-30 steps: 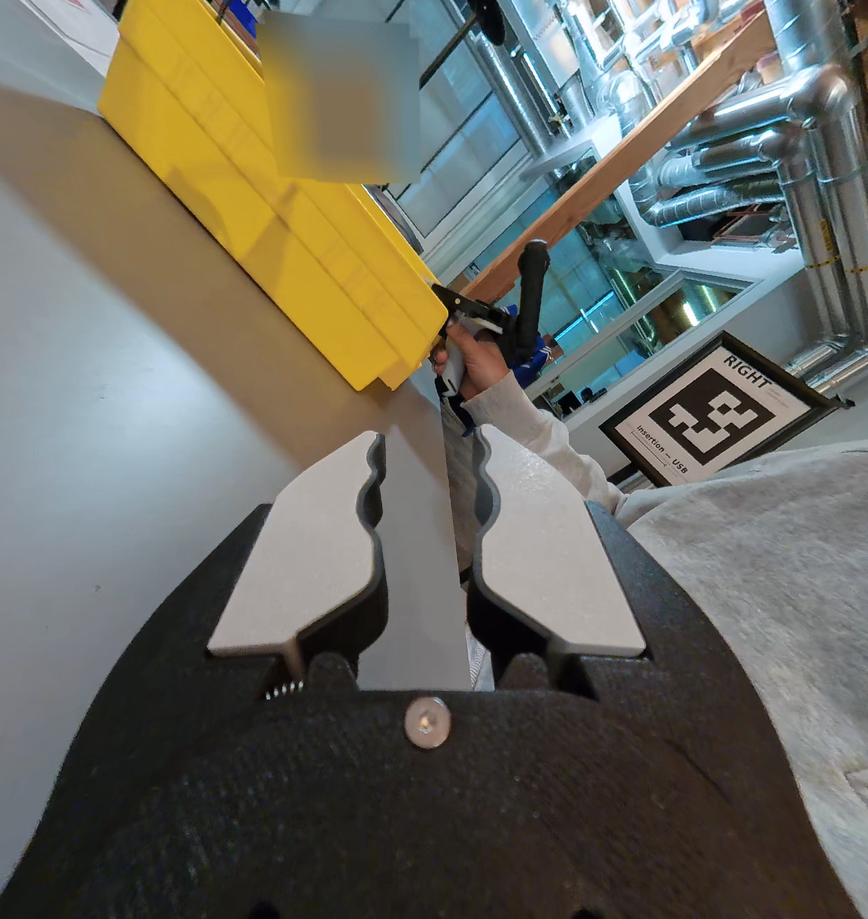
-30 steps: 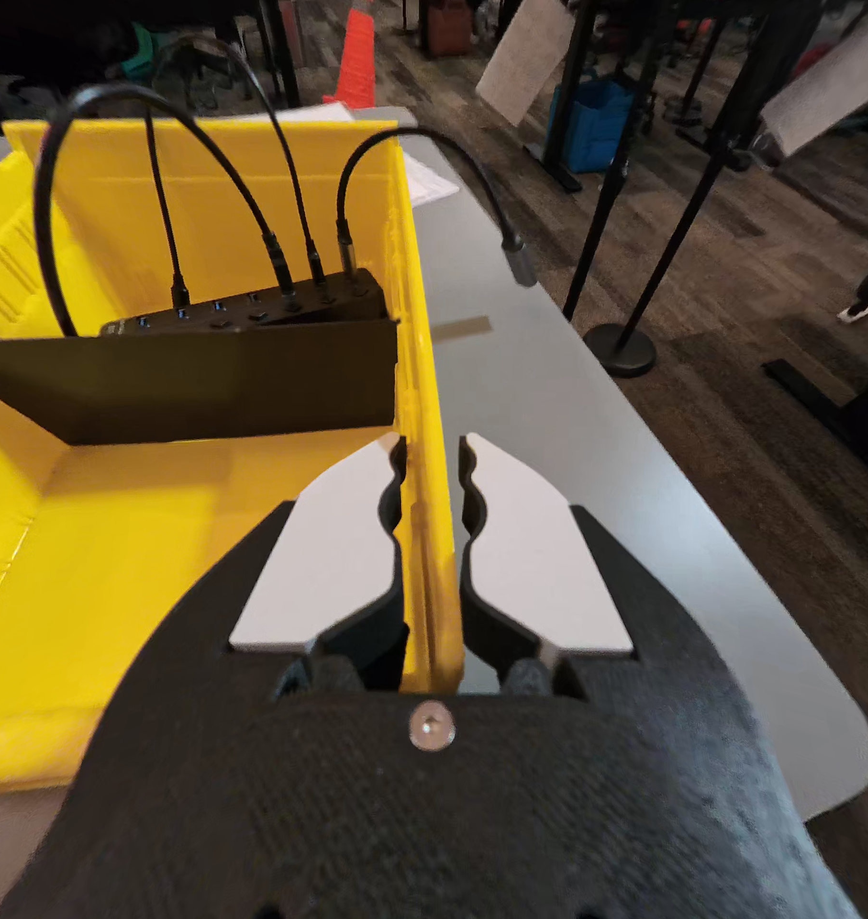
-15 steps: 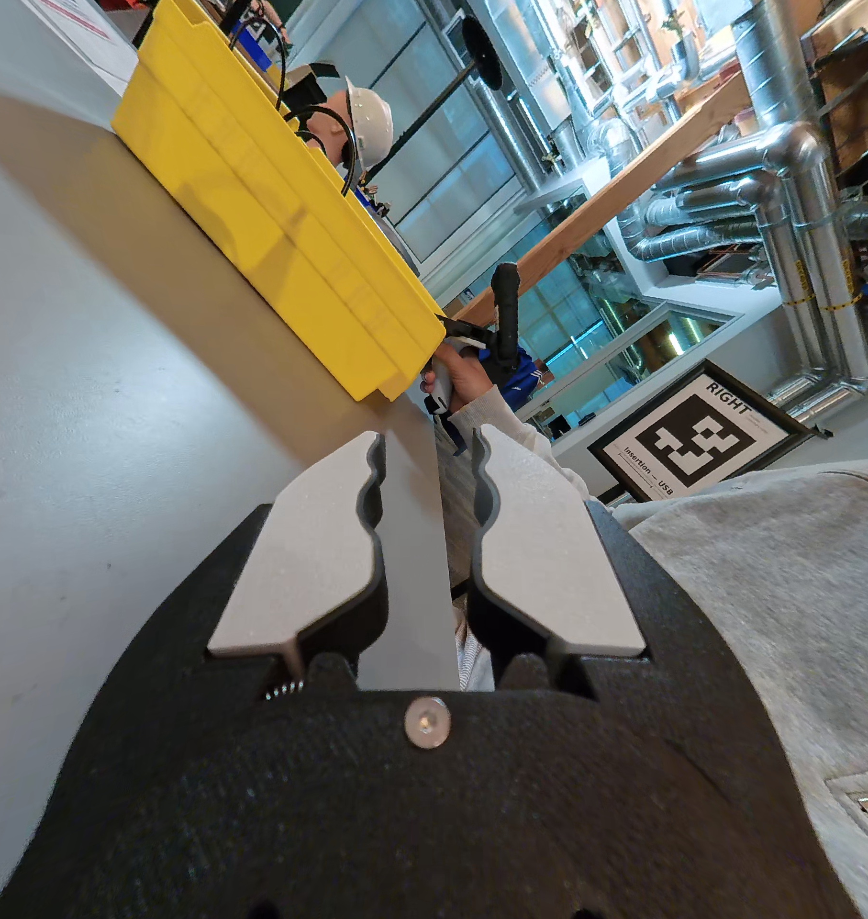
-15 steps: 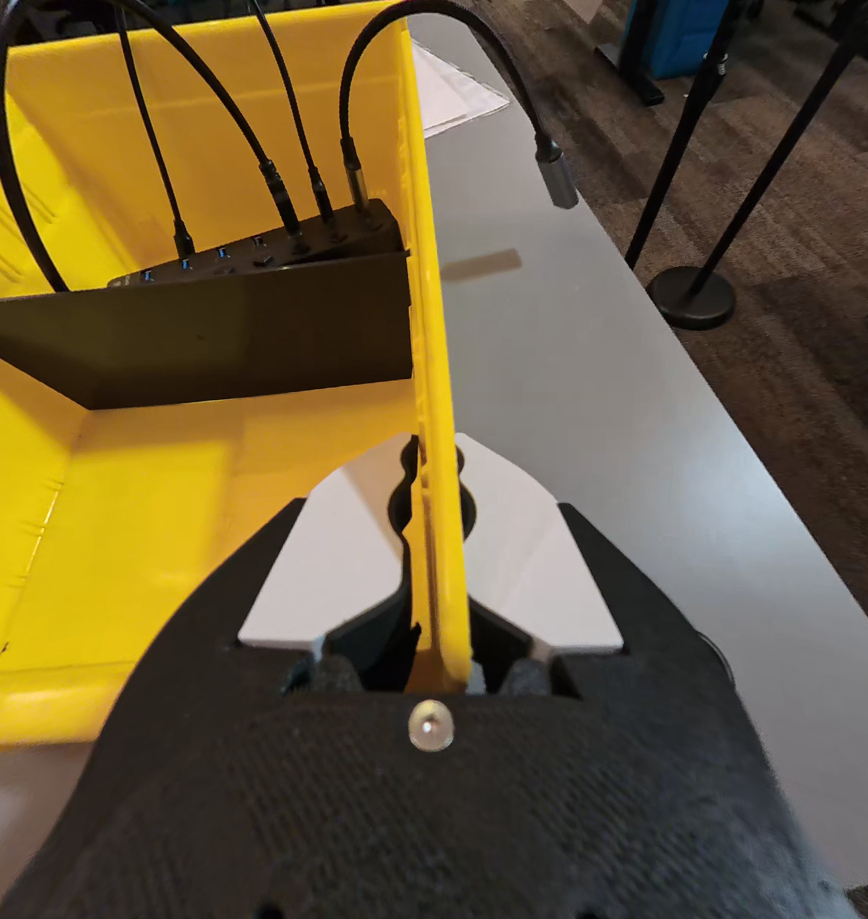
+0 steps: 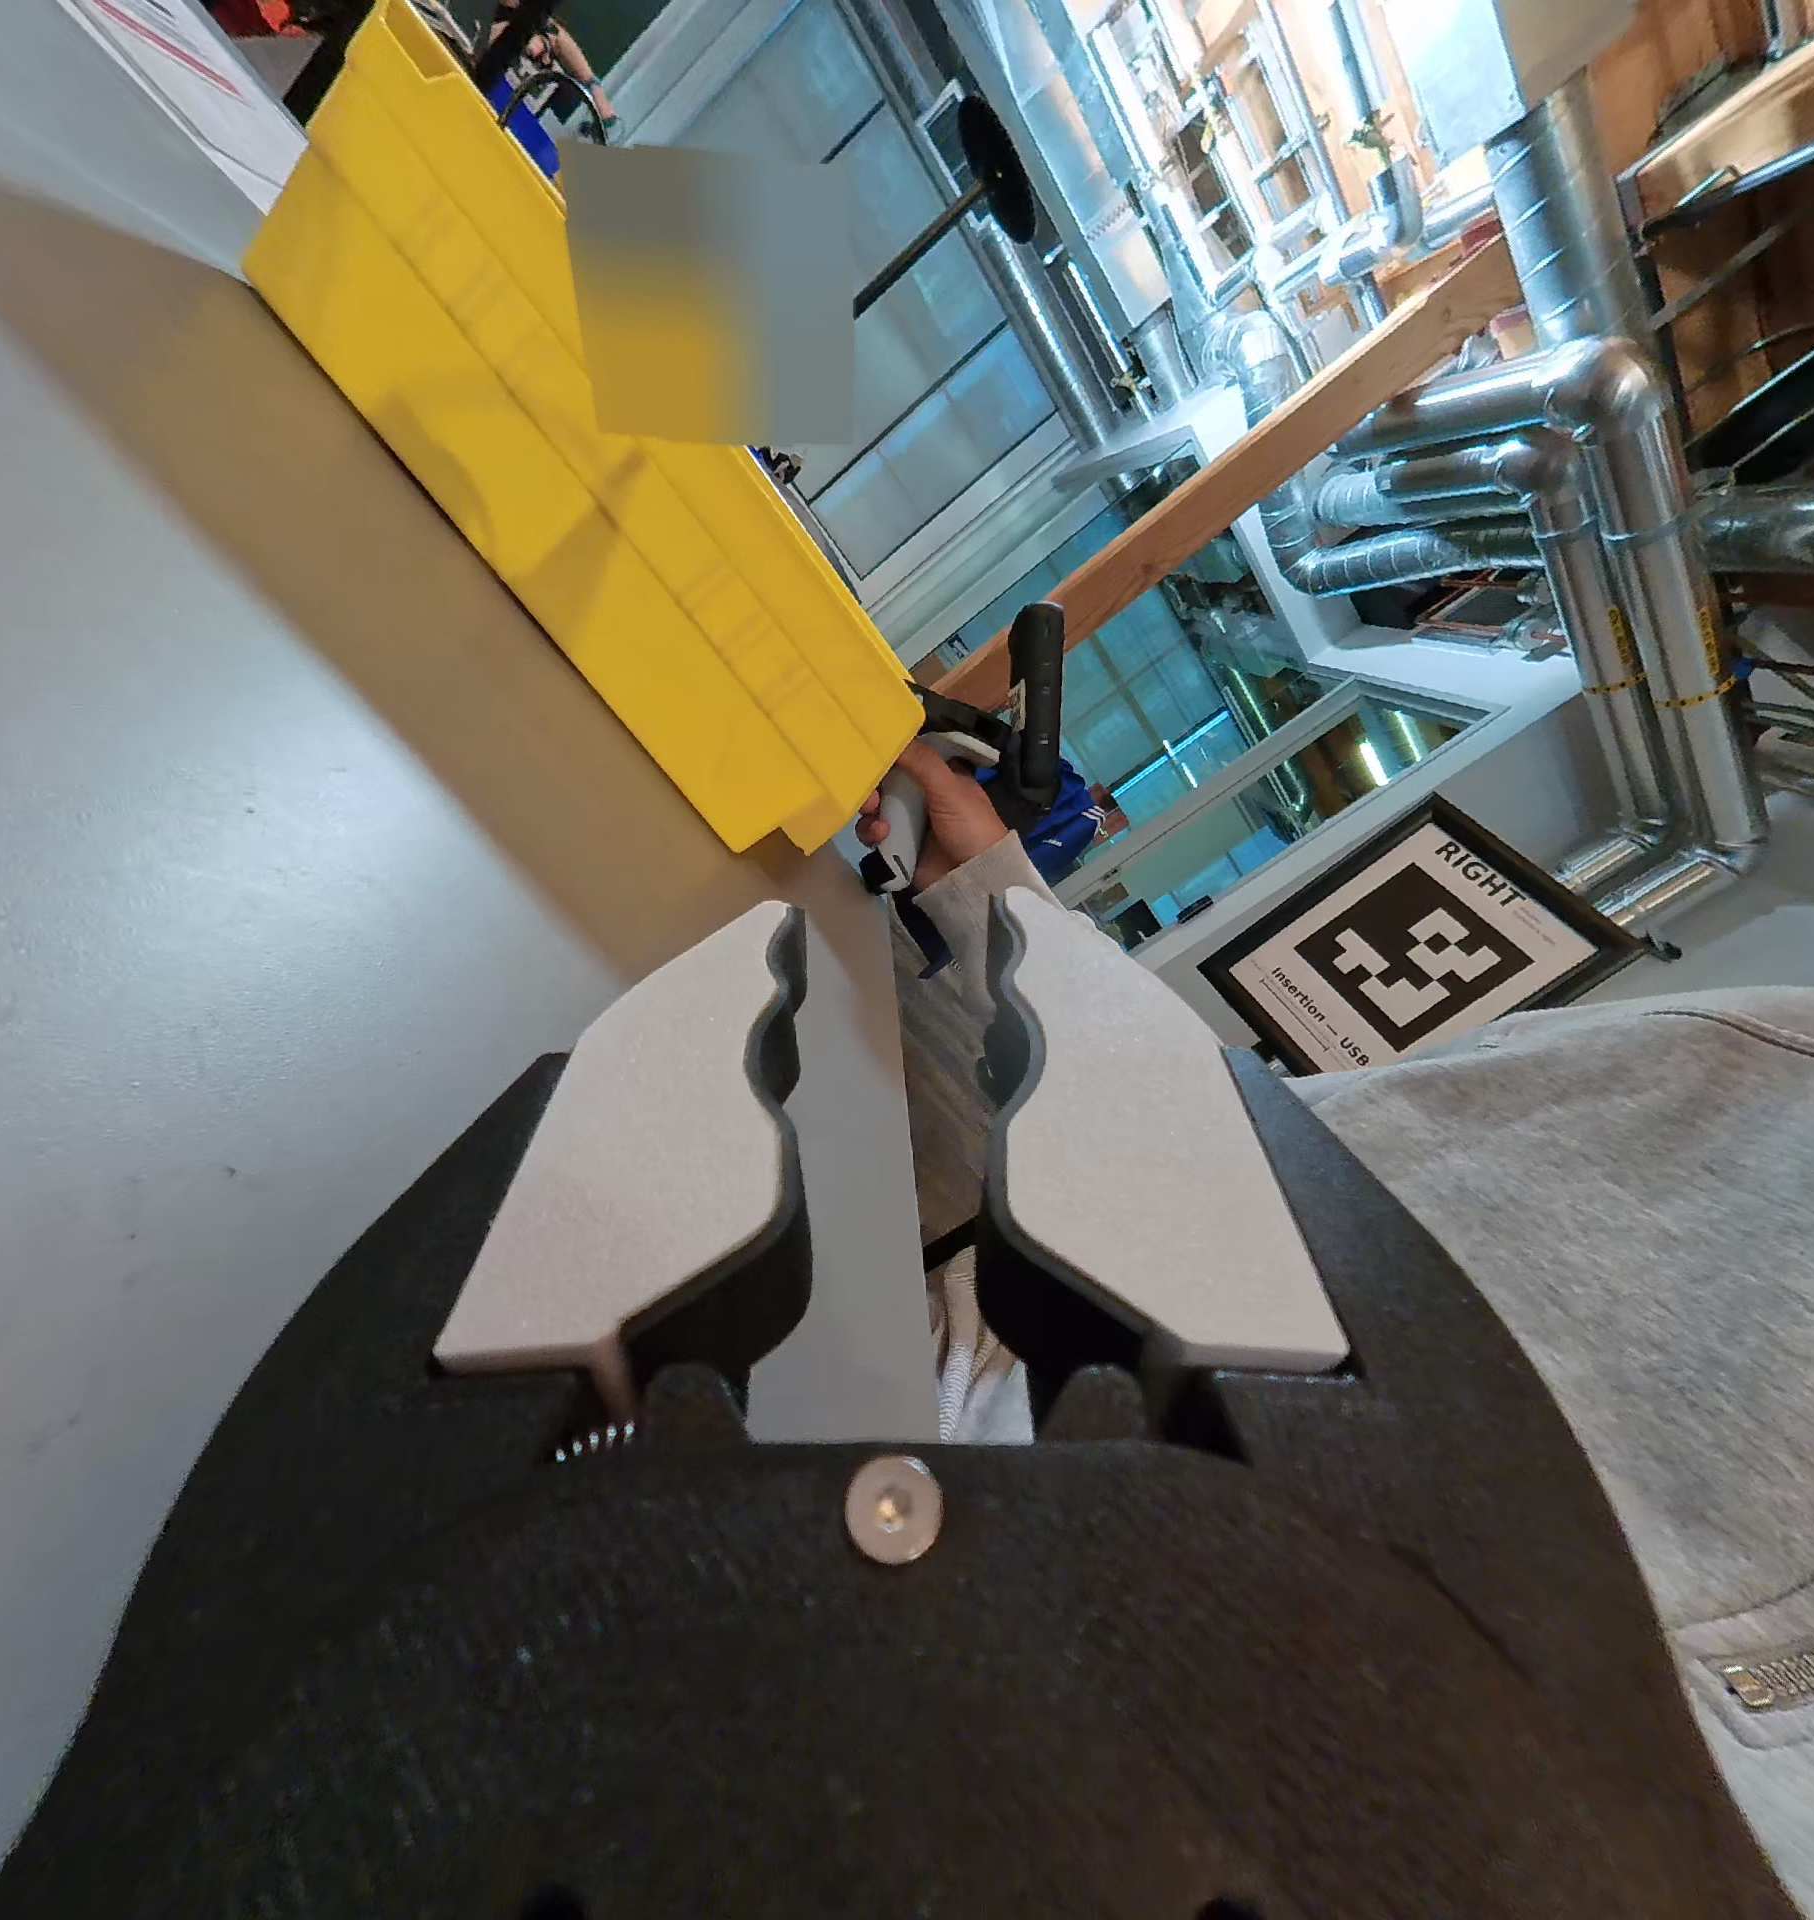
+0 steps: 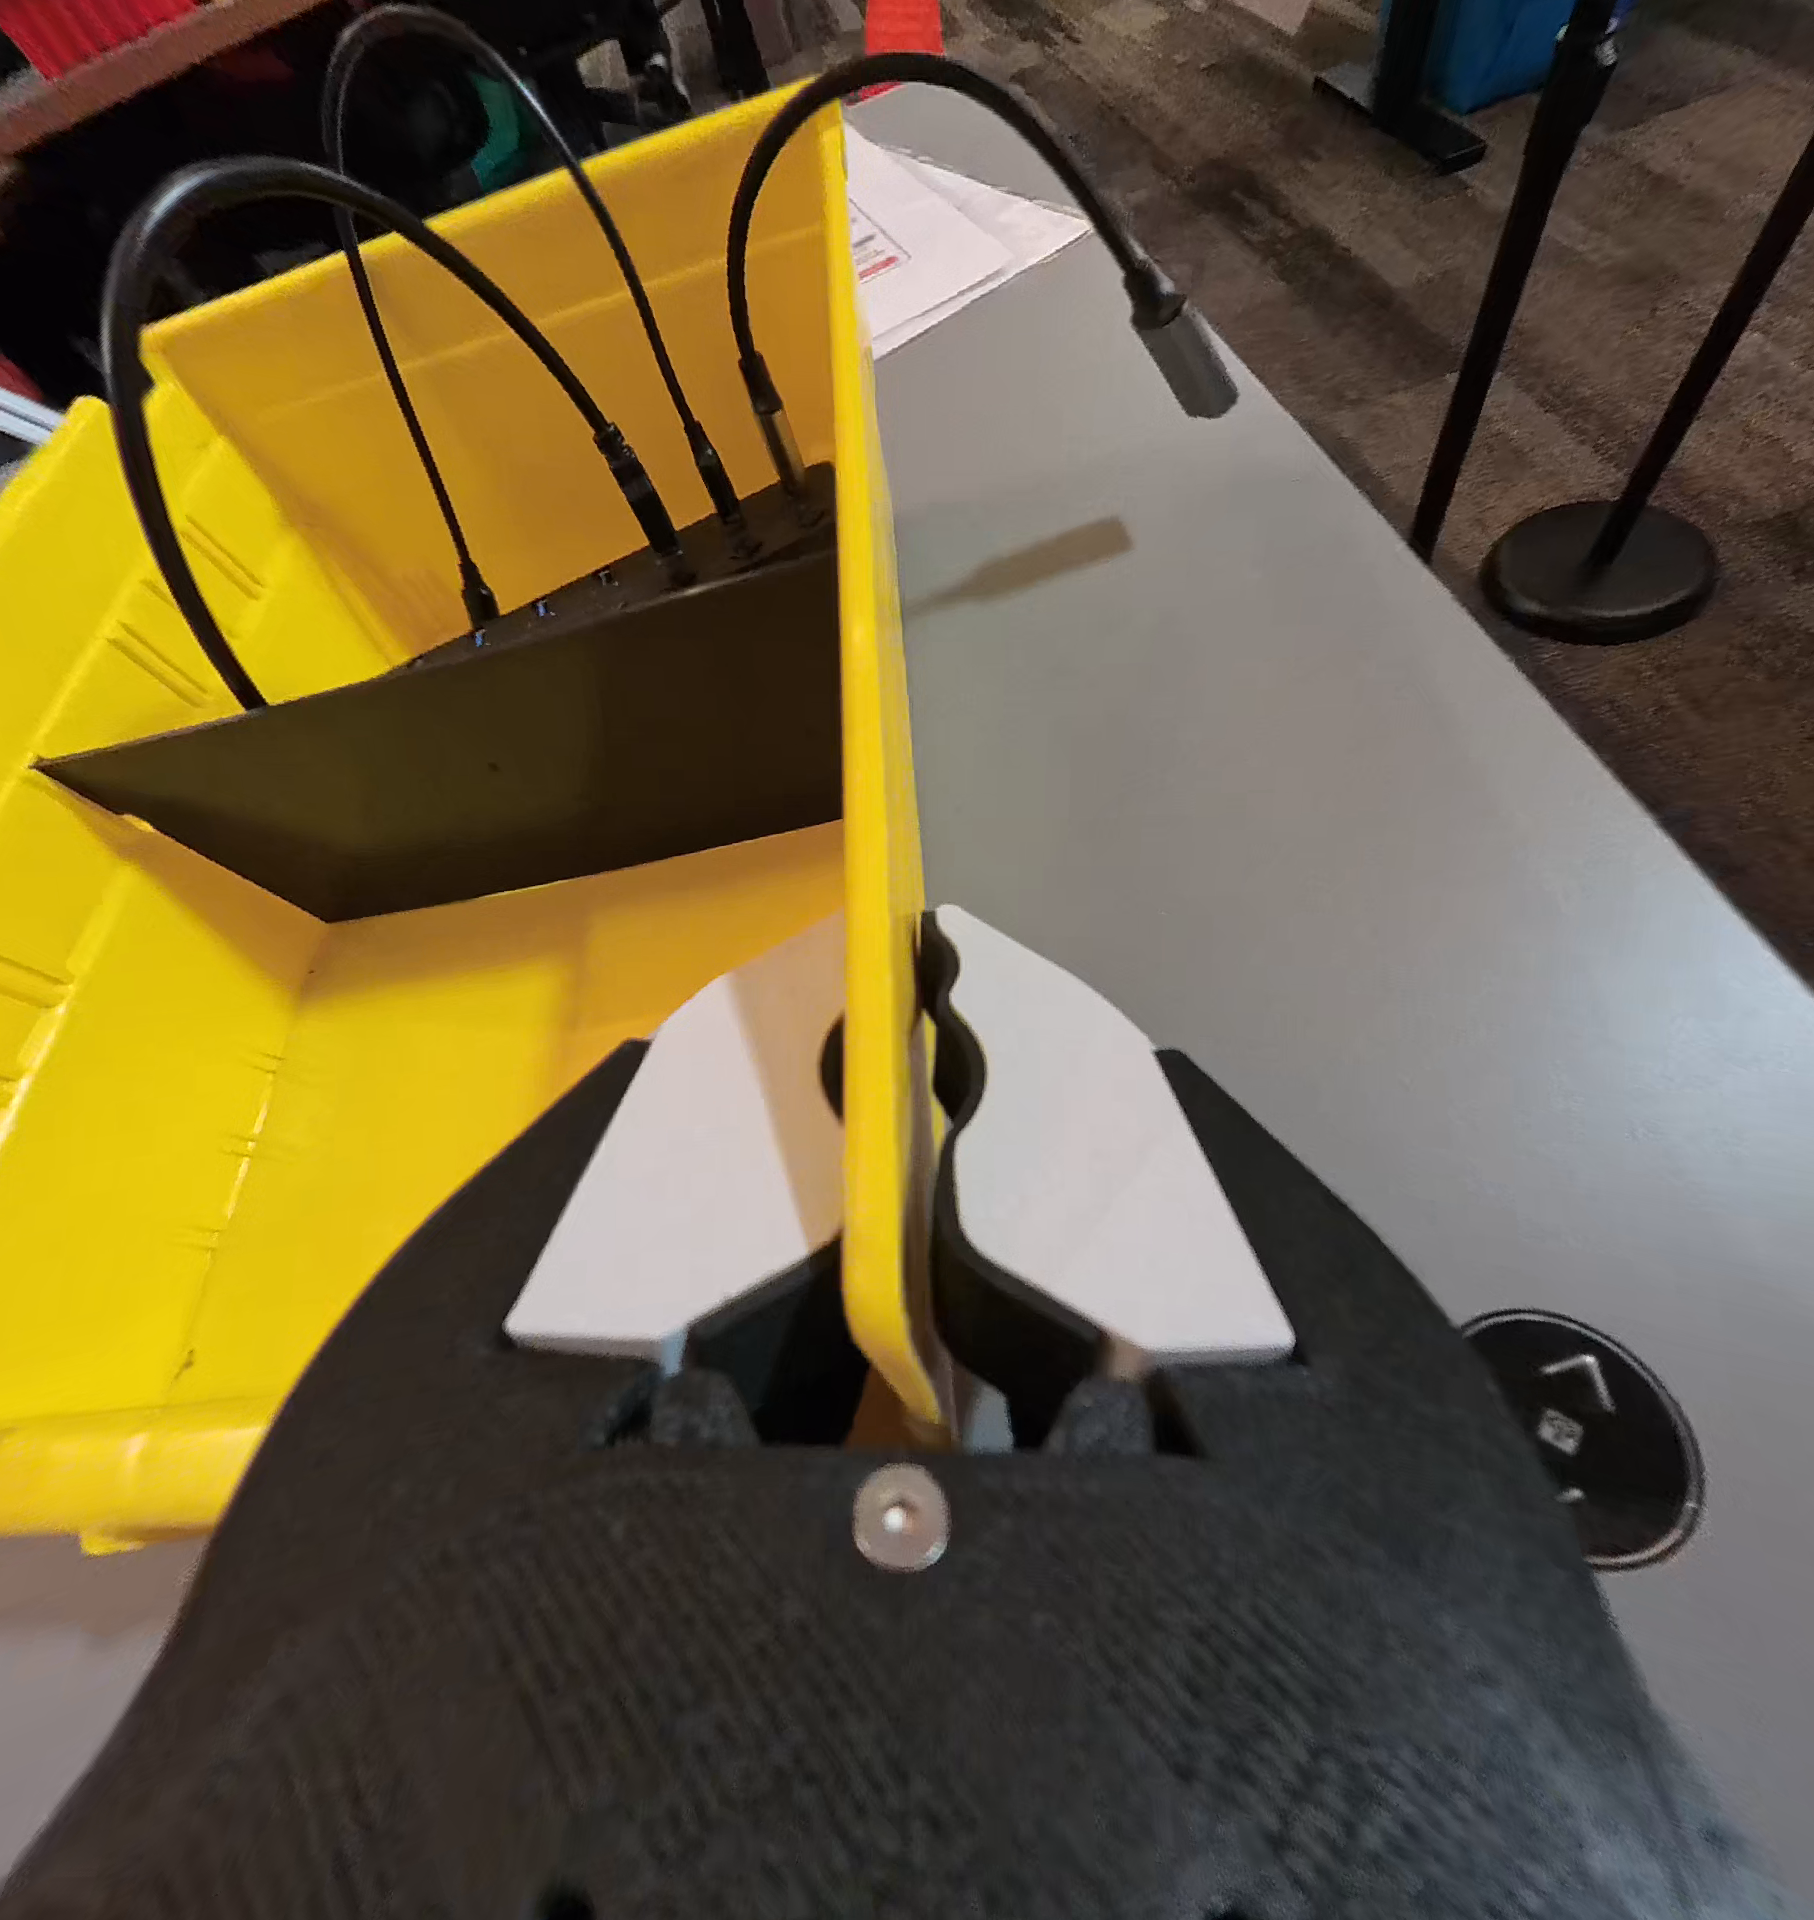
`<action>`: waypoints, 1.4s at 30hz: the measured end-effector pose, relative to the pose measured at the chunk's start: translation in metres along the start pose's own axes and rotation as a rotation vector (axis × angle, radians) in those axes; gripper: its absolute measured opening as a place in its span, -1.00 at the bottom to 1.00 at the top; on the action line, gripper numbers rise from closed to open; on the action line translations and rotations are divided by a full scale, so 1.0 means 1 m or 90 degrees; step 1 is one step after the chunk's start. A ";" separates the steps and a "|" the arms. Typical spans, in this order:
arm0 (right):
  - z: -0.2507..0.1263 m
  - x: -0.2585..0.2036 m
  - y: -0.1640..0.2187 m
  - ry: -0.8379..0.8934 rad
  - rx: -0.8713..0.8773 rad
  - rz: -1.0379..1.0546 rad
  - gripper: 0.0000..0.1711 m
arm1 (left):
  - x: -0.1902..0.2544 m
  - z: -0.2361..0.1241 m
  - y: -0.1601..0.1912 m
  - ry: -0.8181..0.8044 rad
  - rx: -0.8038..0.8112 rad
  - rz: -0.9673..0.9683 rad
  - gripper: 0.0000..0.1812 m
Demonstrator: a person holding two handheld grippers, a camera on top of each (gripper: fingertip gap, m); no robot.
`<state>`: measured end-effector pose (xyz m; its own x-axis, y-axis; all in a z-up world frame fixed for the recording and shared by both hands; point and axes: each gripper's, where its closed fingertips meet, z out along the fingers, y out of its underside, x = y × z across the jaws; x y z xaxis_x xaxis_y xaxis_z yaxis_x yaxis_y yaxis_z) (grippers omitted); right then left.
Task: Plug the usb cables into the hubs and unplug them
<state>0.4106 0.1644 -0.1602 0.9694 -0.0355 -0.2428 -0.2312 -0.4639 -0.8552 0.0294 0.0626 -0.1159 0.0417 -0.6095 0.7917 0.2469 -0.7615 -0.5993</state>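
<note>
A yellow bin (image 6: 259, 1039) stands on the grey table (image 6: 1246, 831). Behind a black divider (image 6: 487, 800) in it lies a black USB hub (image 6: 695, 577) with several black cables (image 6: 529, 353) plugged in. One cable arcs over the bin's right wall, its grey plug (image 6: 1189, 364) hanging free above the table. My right gripper (image 6: 882, 935) is shut on the bin's right wall (image 6: 872, 727), near its front corner. My left gripper (image 5: 898, 909) is open and empty, low over the table's edge, apart from the bin (image 5: 591, 499). The hand on the right gripper (image 5: 934, 821) shows at the bin's corner.
A round black grommet (image 6: 1578, 1444) sits in the table by my right gripper. A paper sheet (image 6: 934, 249) lies behind the bin. Black stand bases (image 6: 1599, 571) stand on the floor to the right. A framed marker sign (image 5: 1402, 956) and a grey sleeve (image 5: 1557, 1299) are on the left gripper's right.
My right gripper slid forward astride the bin's right wall and shut on it. The bin now sits turned in the view. My left gripper stays open, shifted slightly.
</note>
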 end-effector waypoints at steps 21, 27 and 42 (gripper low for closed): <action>-0.004 -0.005 0.001 -0.063 0.004 0.044 -0.83 | 0.000 -0.003 -0.005 0.020 0.027 -0.036 -0.63; -0.003 -0.002 0.002 -0.067 -0.009 0.060 -0.90 | 0.000 -0.003 -0.005 0.020 0.028 -0.038 -0.63; -0.002 -0.012 0.002 -0.138 -0.007 0.101 -0.89 | 0.000 -0.003 -0.004 0.019 0.025 -0.038 -0.63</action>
<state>0.3989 0.1623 -0.1584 0.8805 0.0809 -0.4670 -0.3773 -0.4770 -0.7938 0.0257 0.0650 -0.1138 -0.0032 -0.5702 0.8215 0.2857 -0.7878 -0.5457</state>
